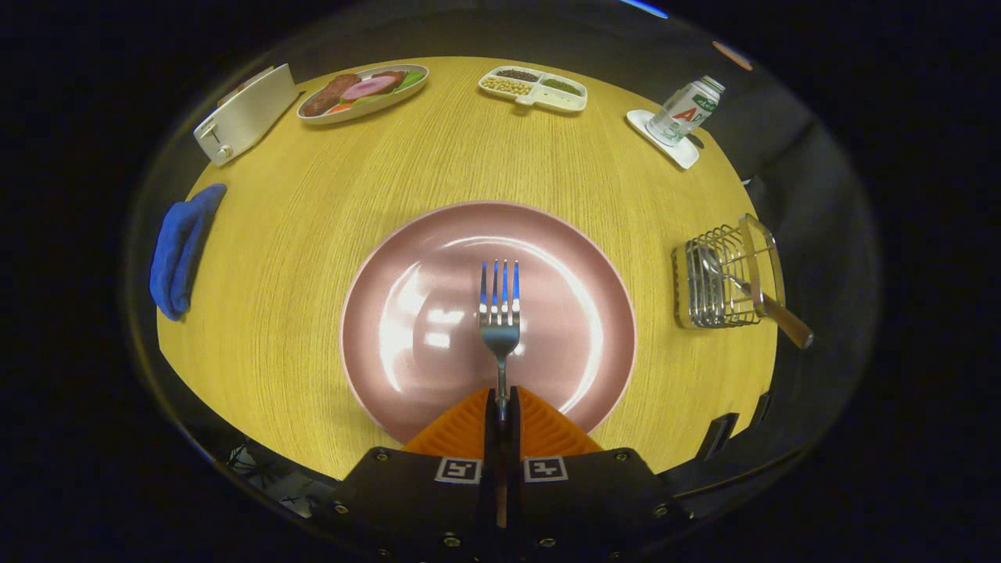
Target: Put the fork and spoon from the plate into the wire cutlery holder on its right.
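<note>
1. Fork [500, 313] pinched at its handle between the gripper [501, 407] fingers, which are pressed together on it; tines point ahead over the pink plate [407, 258].
2. Wire cutlery holder [723, 281] sits right of the plate on the wooden table [469, 156]; a wooden-handled utensil, likely the spoon [751, 293], already leans in it.
3. Can't tell if the fork is lifted clear of the plate.
4. Risk: grip is low on a thin handle, so the fork may pivot or slip during the swing right.
5. Risk: tines could catch on the wires or knock the leaning spoon, tipping the holder.
</note>
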Available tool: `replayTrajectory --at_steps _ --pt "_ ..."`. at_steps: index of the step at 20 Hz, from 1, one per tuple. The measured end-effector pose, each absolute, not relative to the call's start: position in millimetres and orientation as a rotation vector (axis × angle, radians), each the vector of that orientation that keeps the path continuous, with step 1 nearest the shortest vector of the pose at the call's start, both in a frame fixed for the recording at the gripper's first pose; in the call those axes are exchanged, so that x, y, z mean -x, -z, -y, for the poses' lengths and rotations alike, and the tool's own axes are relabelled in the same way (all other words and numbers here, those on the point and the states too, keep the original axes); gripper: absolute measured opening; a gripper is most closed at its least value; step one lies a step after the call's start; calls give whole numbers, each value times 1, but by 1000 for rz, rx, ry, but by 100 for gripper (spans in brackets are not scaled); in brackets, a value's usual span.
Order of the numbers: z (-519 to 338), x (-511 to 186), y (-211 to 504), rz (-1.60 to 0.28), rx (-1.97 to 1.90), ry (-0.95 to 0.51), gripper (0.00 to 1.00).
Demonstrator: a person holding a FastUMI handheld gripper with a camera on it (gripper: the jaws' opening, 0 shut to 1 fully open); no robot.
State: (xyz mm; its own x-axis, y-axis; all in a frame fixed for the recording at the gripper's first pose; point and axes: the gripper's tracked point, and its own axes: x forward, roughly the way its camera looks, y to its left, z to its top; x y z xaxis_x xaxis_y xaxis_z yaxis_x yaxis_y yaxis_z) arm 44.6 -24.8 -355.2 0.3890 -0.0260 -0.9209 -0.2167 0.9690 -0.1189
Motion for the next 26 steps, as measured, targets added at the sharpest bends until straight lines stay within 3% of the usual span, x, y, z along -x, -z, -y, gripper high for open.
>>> replayTrajectory --at_steps 10,26 --pt "78 -71 291 -1160 205 35 6" --pt "190 -90 255 -1332 124 264 6"
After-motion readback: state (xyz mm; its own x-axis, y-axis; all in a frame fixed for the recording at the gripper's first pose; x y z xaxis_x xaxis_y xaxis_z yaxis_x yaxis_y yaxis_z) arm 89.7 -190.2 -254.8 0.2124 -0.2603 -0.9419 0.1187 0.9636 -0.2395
